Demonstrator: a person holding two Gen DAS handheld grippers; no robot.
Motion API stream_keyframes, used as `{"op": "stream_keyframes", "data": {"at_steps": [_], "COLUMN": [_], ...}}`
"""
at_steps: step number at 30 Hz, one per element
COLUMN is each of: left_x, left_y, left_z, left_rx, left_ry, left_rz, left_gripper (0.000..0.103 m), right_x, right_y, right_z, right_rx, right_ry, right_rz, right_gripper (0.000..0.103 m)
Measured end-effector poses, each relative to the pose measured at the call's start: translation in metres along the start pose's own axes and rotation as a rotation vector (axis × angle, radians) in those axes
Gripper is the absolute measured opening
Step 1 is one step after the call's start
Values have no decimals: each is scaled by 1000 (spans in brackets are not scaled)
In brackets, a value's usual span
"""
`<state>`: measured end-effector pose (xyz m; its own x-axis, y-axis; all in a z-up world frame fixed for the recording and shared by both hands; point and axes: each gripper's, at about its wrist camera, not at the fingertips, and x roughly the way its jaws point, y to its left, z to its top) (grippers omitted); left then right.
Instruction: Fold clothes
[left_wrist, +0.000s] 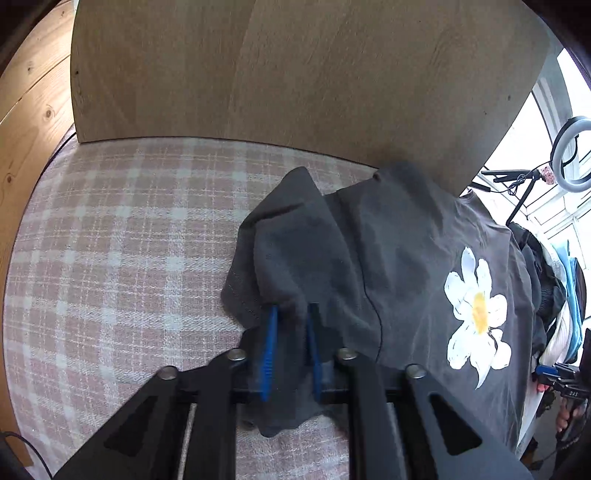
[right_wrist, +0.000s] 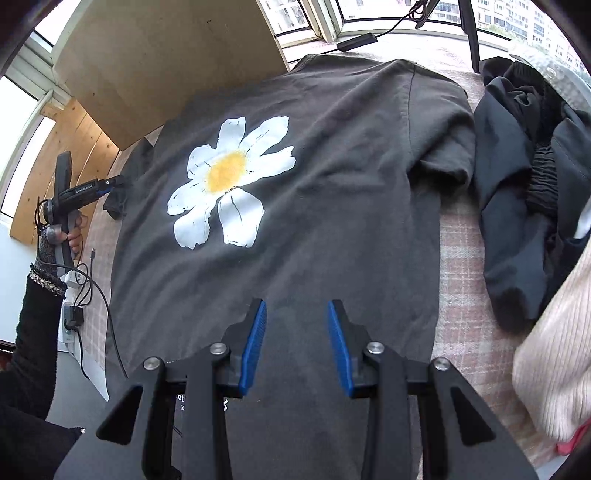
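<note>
A dark grey T-shirt (right_wrist: 317, 206) with a white and yellow daisy print (right_wrist: 229, 177) lies spread on the pink checked cloth (right_wrist: 465, 295). In the left wrist view the same T-shirt (left_wrist: 406, 258) shows its left sleeve (left_wrist: 288, 251) bunched and lifted, with my left gripper (left_wrist: 291, 314) shut on that sleeve's edge between blue pads. The right wrist view shows the left gripper (right_wrist: 114, 181) at the shirt's left side, held by a person's hand (right_wrist: 72, 236). My right gripper (right_wrist: 297, 314) hovers open over the shirt's lower middle, nothing between its fingers.
A wooden board (left_wrist: 295, 74) stands upright behind the checked cloth (left_wrist: 110, 240). Dark clothes (right_wrist: 524, 192) and a cream knit (right_wrist: 554, 362) are piled right of the shirt. Cables and a power strip (right_wrist: 74, 317) lie at the left edge. A ring light (left_wrist: 570, 155) stands by the window.
</note>
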<state>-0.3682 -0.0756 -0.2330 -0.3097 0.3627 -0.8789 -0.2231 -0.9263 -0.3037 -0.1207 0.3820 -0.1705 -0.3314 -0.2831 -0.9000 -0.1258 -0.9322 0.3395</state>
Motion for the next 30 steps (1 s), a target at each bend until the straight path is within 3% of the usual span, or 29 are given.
{"op": "stream_keyframes", "data": {"at_steps": [3,5,6,8,9,10,12,17,30], "left_x": [6,-7,-16,-32,-36,-43,-52,-39,12], "left_y": [-1,-19,-41,-86,-109,-124,-137,-113,-138], "left_z": [1,-2,-6,-17,-25,-33,-41,-31,-15], "left_rx": [-14,-14,36,151,238,302,367,298,362], "left_ry": [10,-12,-15,-7,20,10,-20,6,49], "left_rz": [2,-75,-146,-279,-299,-280,-219,-89,-18], "left_gripper": [3,3,3,20,43,54,54,54,54], "right_x": [-1,-3,-3,-1,0,2,3,4,4], "right_y": [5,6,6,3,2,0,-3,-8,-30], "right_z": [-3,-5,-7,-8,-9,-9,-10,-17,-32], "right_rx": [-14,-25,-26,-20,-13,-7,7,30,87], "right_ry": [-3,-8,-8,-1,3,8,5,-1,0], "right_rz": [3,-4,-8,-12,-13,-14,-8,17,14], "right_gripper": [34,34,34,34,34,34,34,34,34]}}
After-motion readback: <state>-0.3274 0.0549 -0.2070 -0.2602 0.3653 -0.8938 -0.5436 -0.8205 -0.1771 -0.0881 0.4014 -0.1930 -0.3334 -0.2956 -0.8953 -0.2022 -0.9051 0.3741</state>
